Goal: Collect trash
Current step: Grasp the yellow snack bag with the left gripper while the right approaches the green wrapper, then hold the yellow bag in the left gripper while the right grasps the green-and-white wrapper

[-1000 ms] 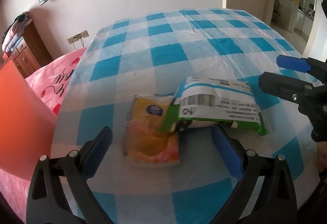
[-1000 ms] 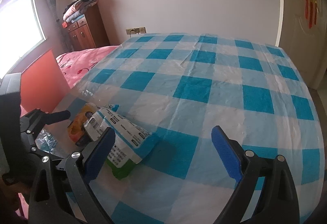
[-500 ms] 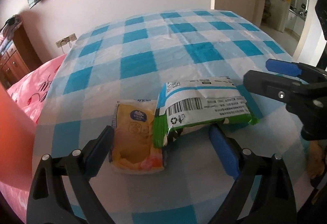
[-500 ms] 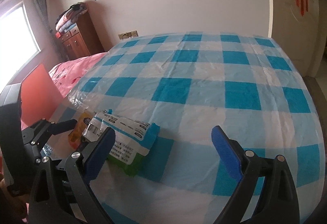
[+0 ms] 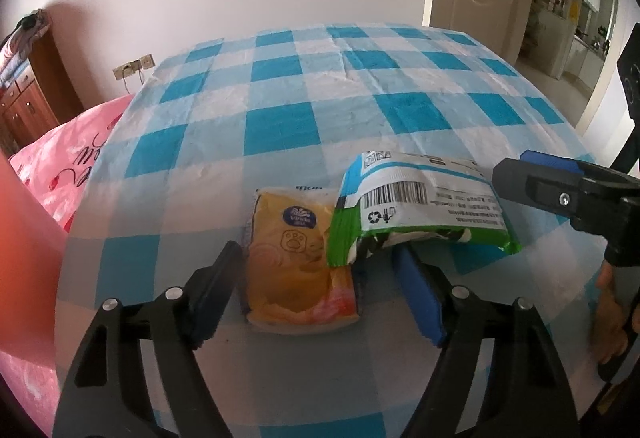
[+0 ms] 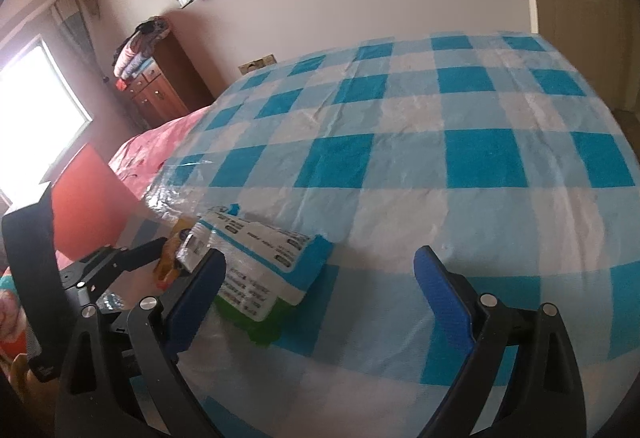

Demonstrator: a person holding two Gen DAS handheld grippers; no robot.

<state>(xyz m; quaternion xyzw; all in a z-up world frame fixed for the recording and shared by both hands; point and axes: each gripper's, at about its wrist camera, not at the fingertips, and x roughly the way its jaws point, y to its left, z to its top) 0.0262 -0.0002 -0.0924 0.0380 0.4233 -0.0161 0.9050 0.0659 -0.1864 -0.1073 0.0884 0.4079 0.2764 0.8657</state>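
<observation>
Closing around the yellow tissue pack (image 5: 298,258), the left gripper (image 5: 320,290) straddles it with neither pad pressing yet; the right gripper (image 6: 320,290) hangs open and empty over the checked tablecloth (image 6: 460,166). The pack lies near the table edge, its far corner under the green-and-white wrapper (image 5: 420,206). Likely risk: the right finger snags that overlapping wrapper, so it drags along or the pack slips free.
</observation>
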